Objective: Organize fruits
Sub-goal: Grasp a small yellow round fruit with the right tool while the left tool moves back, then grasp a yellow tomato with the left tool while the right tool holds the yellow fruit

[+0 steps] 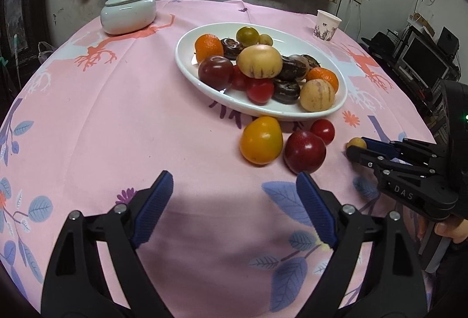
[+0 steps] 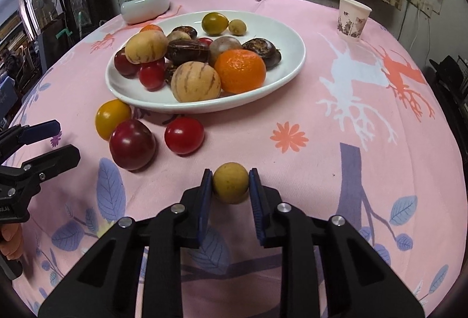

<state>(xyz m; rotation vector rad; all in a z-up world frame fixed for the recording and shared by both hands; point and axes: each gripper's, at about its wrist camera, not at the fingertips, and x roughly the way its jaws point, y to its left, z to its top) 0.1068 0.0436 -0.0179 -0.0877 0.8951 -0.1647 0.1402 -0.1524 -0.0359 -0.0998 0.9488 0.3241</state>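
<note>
A white oval plate (image 1: 187, 66) (image 2: 292, 34) holds several fruits: oranges, striped yellow melons, dark round ones and red tomatoes. On the pink cloth in front of it lie a yellow tomato (image 1: 261, 140) (image 2: 112, 117), a dark red plum (image 1: 304, 151) (image 2: 132, 144) and a small red tomato (image 1: 322, 131) (image 2: 184, 135). My right gripper (image 2: 230, 182) (image 1: 355, 150) is shut on a small yellow-brown fruit (image 2: 230, 182) (image 1: 356, 142) that rests on the cloth. My left gripper (image 1: 232, 207) (image 2: 63, 139) hangs open above bare cloth, short of the plum and yellow tomato.
A pale lidded ceramic jar (image 1: 128, 11) (image 2: 145, 5) stands at the far left of the round table. A paper cup (image 1: 327, 24) (image 2: 353, 18) stands at the far right. Curtains and a wall lie behind; the table edge drops off on both sides.
</note>
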